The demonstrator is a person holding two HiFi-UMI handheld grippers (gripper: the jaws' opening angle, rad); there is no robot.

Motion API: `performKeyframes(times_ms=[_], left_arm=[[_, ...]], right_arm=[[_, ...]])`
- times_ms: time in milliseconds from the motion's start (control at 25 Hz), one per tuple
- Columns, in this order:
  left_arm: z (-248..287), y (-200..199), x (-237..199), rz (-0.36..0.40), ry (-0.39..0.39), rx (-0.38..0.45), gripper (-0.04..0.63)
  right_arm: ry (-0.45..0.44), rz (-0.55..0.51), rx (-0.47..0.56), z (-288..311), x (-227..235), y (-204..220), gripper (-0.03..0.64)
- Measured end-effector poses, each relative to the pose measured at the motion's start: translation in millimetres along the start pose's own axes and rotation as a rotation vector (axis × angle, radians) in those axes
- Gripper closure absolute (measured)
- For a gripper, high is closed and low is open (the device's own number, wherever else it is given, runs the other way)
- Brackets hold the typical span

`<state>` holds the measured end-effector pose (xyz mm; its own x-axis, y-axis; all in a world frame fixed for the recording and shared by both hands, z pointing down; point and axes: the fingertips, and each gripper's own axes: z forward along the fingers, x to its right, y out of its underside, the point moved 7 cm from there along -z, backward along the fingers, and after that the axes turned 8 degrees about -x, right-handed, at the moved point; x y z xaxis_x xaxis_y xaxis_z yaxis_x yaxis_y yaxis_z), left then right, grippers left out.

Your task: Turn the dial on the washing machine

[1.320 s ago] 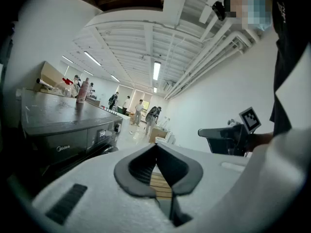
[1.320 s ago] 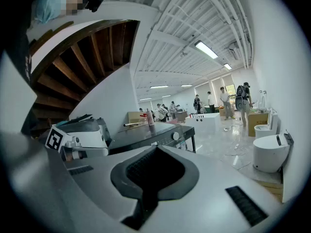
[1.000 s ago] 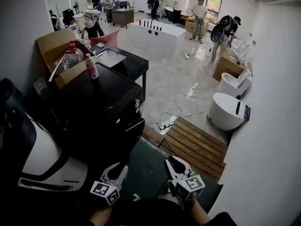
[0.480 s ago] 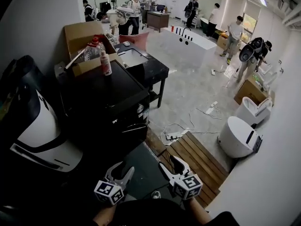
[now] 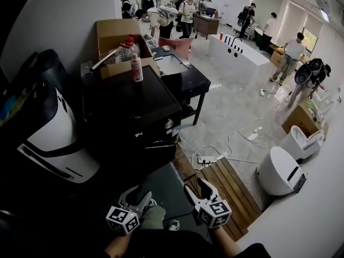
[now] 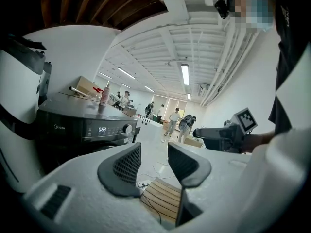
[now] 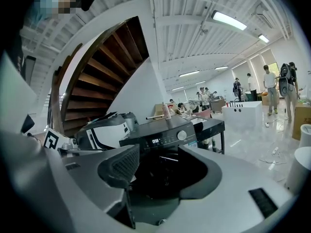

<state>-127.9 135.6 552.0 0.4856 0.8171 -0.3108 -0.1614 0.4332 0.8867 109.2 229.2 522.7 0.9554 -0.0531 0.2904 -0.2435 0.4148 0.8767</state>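
The black washing machine [image 5: 134, 117] stands ahead of me against the left wall. Its front panel has a lit display and a round silver dial [image 5: 168, 125]. The dial [image 6: 128, 128] sits at the panel's right end in the left gripper view, and the dial [image 7: 182, 135] also shows in the right gripper view. My left gripper [image 5: 141, 199] and right gripper [image 5: 196, 190] hang low in front of me, well short of the machine. Both are open with nothing between the jaws, as seen on the left gripper [image 6: 154, 149] and the right gripper [image 7: 160, 154].
A cardboard box [image 5: 115, 42] and a pink bottle [image 5: 137, 69] rest on the machine's top. A white and black appliance [image 5: 51, 138] stands to its left and a black table [image 5: 188, 79] behind it. On the floor are a wooden platform [image 5: 226, 190], a power strip [image 5: 207, 159] and a white round unit [image 5: 279, 171]. People stand at the back.
The head view has swung so the washing machine sits nearer the middle. Both grippers stay low in front of me, and their jaws look wider apart than before.
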Motion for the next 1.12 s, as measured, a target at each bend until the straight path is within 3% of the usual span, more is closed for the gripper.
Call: performKeyframes(times_ms=[560,920,1120], left_arm=[[73,-58,-62,0.002,0.046,0.009,0.430],[83,-90,-126,0.026,0.015,0.016,0.430],[81,-90,-143,-0.009,-0.029,0.027,0.430]], right_arm=[[0.012,-0.005,-0.019,91,30,-55,0.388],[0.008,-0.052,-0.036,173,33,-87,0.388],[-0.002,-0.092,-0.080,205,36,-94,0.388]])
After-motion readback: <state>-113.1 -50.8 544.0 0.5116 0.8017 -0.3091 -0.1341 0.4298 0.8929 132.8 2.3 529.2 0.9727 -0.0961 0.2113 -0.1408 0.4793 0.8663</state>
